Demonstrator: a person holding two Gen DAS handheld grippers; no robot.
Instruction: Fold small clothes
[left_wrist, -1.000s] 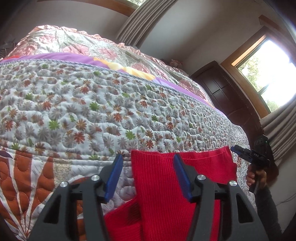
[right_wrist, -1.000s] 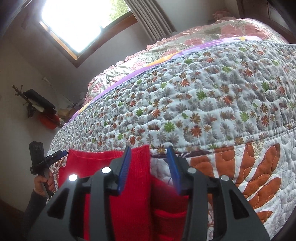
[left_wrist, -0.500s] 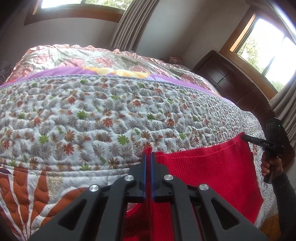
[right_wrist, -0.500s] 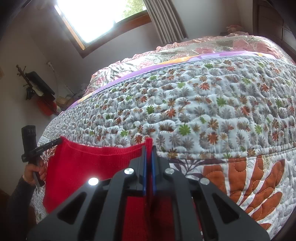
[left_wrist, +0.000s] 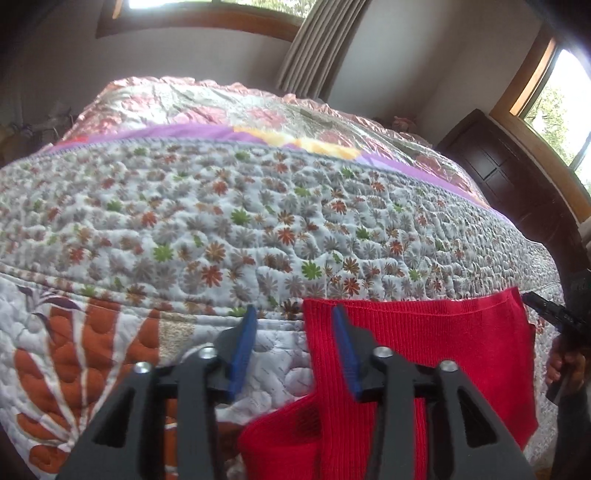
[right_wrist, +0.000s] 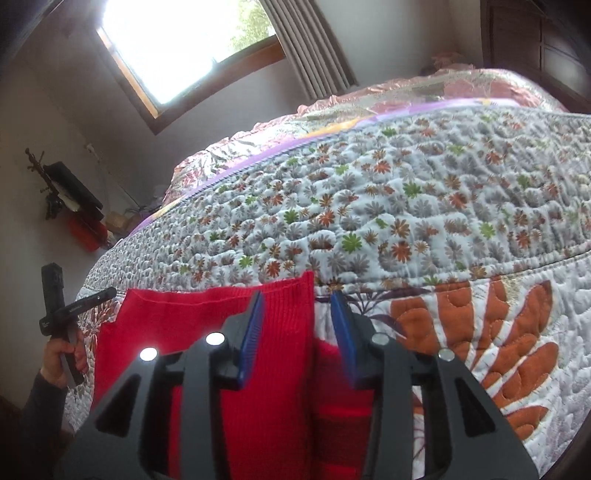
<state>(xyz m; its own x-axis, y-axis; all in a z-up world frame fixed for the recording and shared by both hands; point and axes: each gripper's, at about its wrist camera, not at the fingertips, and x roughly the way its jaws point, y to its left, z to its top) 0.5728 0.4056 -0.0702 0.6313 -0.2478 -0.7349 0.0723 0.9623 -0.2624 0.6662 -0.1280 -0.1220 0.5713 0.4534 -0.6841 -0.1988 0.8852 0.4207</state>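
Red knit garment (left_wrist: 424, 332) flat on floral quilt (left_wrist: 221, 221), both claws spread apart, curtained window (right_wrist: 184, 44) behind bed

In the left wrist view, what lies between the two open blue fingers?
Mostly bare quilt, plus the corner edge of the red garment next to the right-hand finger. Neither finger of the left gripper visibly pinches the cloth.
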